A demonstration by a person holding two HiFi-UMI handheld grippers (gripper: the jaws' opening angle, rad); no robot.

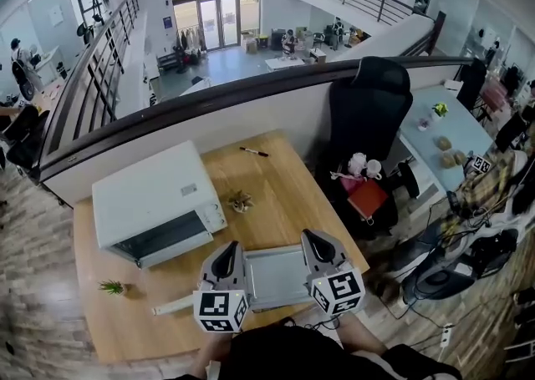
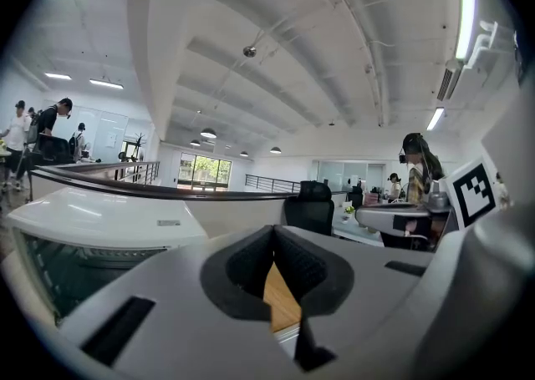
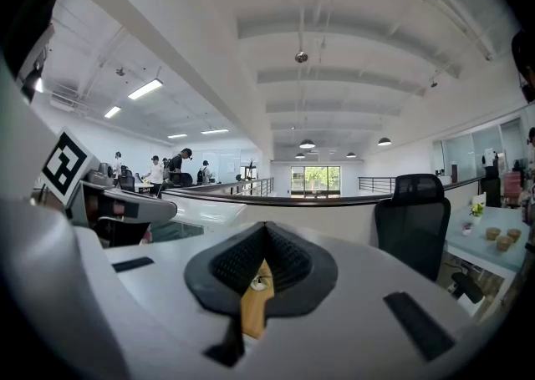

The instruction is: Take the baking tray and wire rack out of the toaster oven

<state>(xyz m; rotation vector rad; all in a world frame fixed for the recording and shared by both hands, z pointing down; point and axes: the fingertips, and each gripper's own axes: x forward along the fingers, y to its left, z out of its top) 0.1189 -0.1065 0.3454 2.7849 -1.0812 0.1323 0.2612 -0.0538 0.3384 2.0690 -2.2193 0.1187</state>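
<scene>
My left hand-held gripper (image 1: 227,253) and right hand-held gripper (image 1: 317,242) both have jaws closed together. The baking tray (image 1: 276,278) lies between them on the tabletop (image 1: 272,195), with the toaster oven (image 1: 155,203) ahead-left.

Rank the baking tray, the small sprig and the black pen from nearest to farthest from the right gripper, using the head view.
1. Baking tray: directly beside the right gripper, on its left.
2. Small sprig: ahead and left, in the middle of the table.
3. Black pen: beyond the sprig, near the far edge.
</scene>
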